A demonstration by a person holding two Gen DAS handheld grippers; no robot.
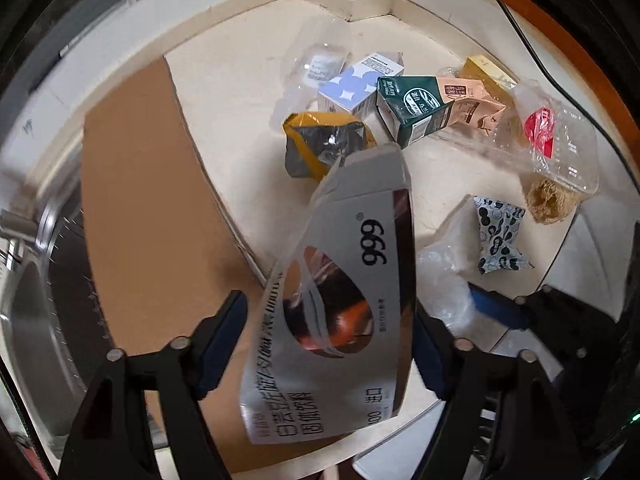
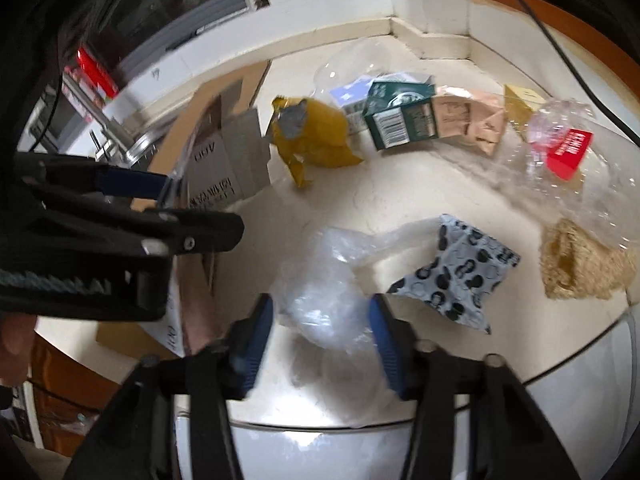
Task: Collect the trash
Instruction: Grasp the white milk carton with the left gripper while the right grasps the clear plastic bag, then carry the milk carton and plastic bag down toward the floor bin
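Note:
In the left wrist view my left gripper (image 1: pixel 328 344) stands open, with a flattened white "999" carton (image 1: pixel 344 304) between its fingers, above a brown cardboard box (image 1: pixel 148 200); whether the carton touches either pad is unclear. The right wrist view shows the carton (image 2: pixel 224 160) beside the left gripper (image 2: pixel 160 204). My right gripper (image 2: pixel 320 332) is open around a crumpled clear plastic bag (image 2: pixel 324 296) on the counter. Its tip shows in the left wrist view (image 1: pixel 496 304). Trash lies behind: a yellow foil bag (image 2: pixel 316 136), a green carton (image 2: pixel 400 120), a patterned wrapper (image 2: pixel 456 276).
Also on the pale counter (image 2: pixel 400 192): a pink carton (image 2: pixel 472 120), a blue-white box (image 1: pixel 356 84), a clear clamshell with red label (image 2: pixel 568 152), a tan fibrous sponge (image 2: pixel 580 264). Walls close off the back corner. A steel sink (image 1: pixel 36 320) lies left.

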